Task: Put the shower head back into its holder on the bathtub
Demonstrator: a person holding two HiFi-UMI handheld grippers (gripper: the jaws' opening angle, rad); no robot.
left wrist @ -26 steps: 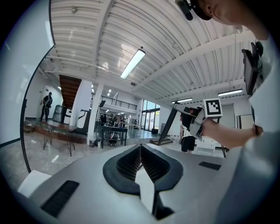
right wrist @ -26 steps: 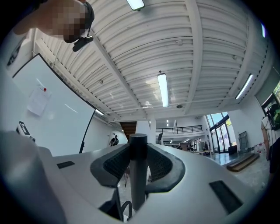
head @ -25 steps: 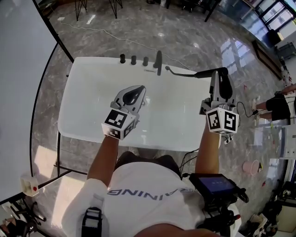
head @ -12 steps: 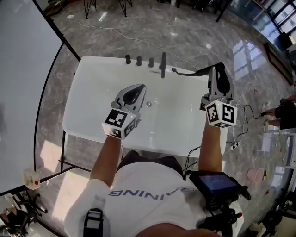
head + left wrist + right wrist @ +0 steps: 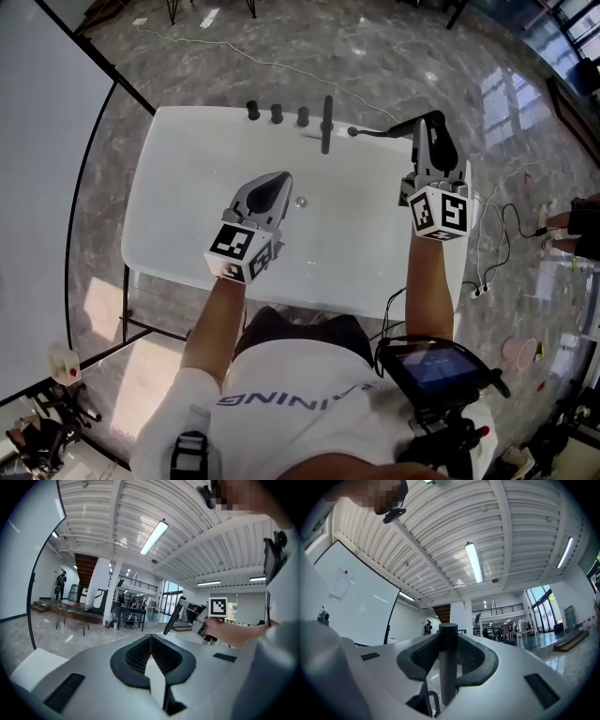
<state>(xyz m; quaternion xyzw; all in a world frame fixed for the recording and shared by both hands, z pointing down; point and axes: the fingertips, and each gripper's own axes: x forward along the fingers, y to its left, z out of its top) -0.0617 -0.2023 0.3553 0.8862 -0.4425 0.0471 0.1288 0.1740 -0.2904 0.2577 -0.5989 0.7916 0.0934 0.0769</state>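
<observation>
The white bathtub lies below me in the head view. Three black knobs and a black spout stand on its far rim. My right gripper is over the tub's right rim, shut on the slim black shower head, which reaches left toward the spout. In the right gripper view its handle stands upright between the pads. My left gripper hovers over the tub's inside, shut and empty. The left gripper view shows the closed jaws and the shower head off to the right. I cannot make out the holder.
The drain sits just right of my left gripper. A black cable trails over the marble floor right of the tub. A white board on a black frame stands close along the tub's left side.
Both grippers have sunk lower over the tub. The right one still carries the shower head near the far right rim. Neither grip has changed.
</observation>
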